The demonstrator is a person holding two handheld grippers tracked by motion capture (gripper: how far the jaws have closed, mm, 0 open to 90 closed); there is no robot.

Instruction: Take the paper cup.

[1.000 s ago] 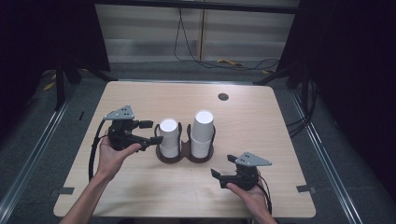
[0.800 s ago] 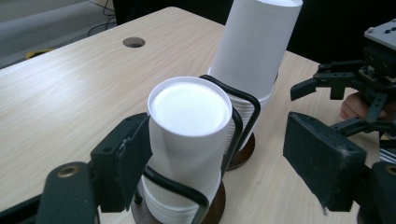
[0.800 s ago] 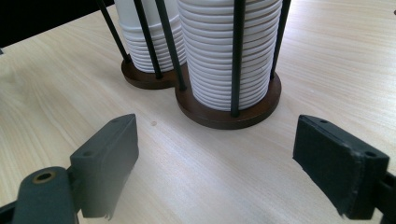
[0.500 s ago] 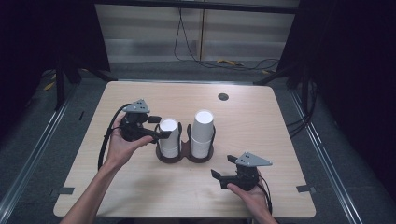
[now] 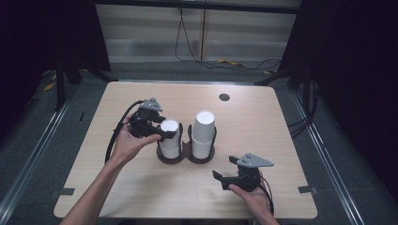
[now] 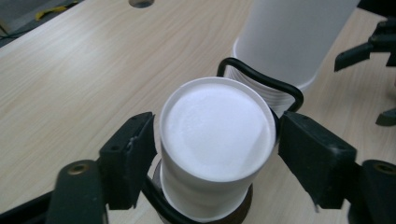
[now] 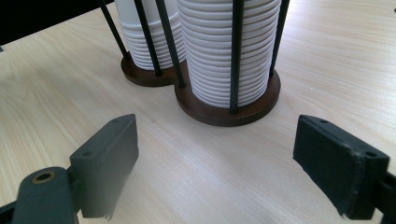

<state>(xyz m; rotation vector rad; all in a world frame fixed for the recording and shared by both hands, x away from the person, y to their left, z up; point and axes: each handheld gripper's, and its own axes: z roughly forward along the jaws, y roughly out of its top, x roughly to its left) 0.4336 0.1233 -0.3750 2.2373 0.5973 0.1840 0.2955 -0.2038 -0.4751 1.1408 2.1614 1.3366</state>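
Observation:
Two stacks of upturned white cups stand in a double holder [image 5: 186, 159] with dark round bases and black wire rods, mid-table. My left gripper [image 5: 165, 134] is open, its jaws standing either side of the top cup of the left stack [image 5: 170, 139]. In the left gripper view that cup [image 6: 215, 126] sits between the two pads [image 6: 128, 163] with almost no gap. The taller right stack [image 5: 204, 131] rises just behind it [image 6: 289, 37]. My right gripper [image 5: 223, 168] rests open on the table, facing the holder's nearer base [image 7: 224, 112] and ribbed stack [image 7: 215, 51].
The light wooden table [image 5: 286, 122] has a small round cable hole [image 5: 224, 97] at the back. Cables lie on the floor [image 5: 234, 63] beyond the far edge. Bare tabletop lies between the right gripper and the holder.
My left gripper has moved right, from beside the left stack to around its top cup. The right gripper has stayed where it was.

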